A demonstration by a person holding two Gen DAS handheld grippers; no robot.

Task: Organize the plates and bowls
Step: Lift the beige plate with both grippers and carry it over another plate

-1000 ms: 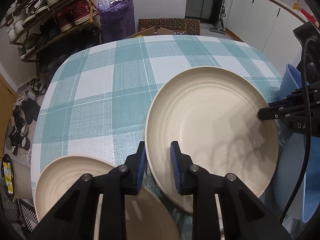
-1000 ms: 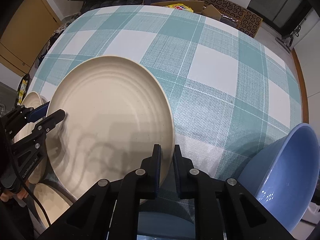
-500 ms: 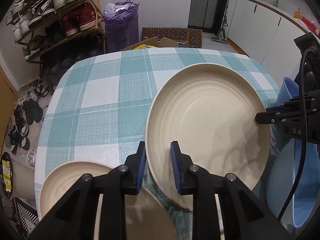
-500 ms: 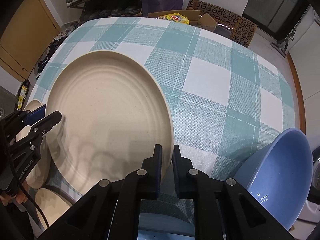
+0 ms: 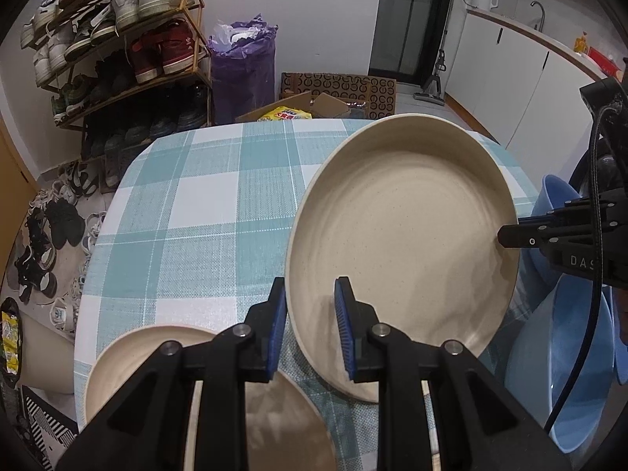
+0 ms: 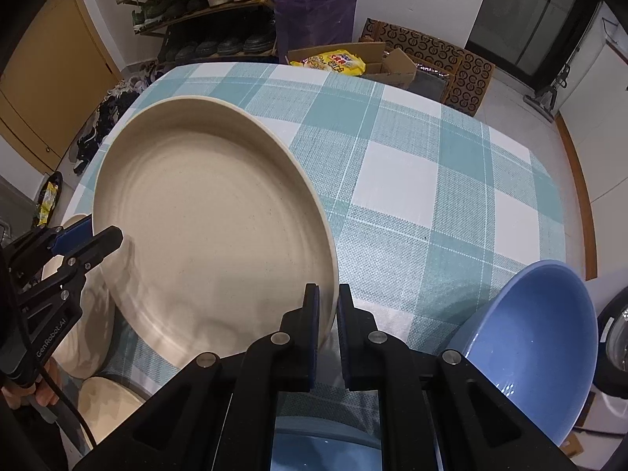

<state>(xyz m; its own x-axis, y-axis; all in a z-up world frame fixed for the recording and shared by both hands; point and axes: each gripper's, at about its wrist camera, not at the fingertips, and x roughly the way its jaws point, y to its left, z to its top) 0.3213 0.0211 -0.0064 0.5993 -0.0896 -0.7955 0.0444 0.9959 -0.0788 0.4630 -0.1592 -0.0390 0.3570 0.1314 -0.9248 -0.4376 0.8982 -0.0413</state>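
A large cream plate (image 5: 404,235) is held above the checked table, tilted, gripped at opposite rims. My left gripper (image 5: 310,322) is shut on its near-left rim. My right gripper (image 6: 327,329) is shut on its right rim; it also shows in the left wrist view (image 5: 506,235). In the right wrist view the plate (image 6: 212,231) fills the left half, with the left gripper (image 6: 92,235) at its far edge. Cream dishes (image 5: 149,357) lie below the left gripper. A blue bowl (image 6: 533,349) stands at the right.
The table has a teal and white checked cloth (image 5: 204,212). More blue dishes (image 5: 573,361) sit at the table's right edge. A shoe rack (image 5: 117,39), a purple bag (image 5: 243,70) and cardboard boxes (image 5: 337,94) stand on the floor beyond the table.
Both grippers have lifted the cream plate higher off the table and tilted it. The room beyond the table has come further into view.
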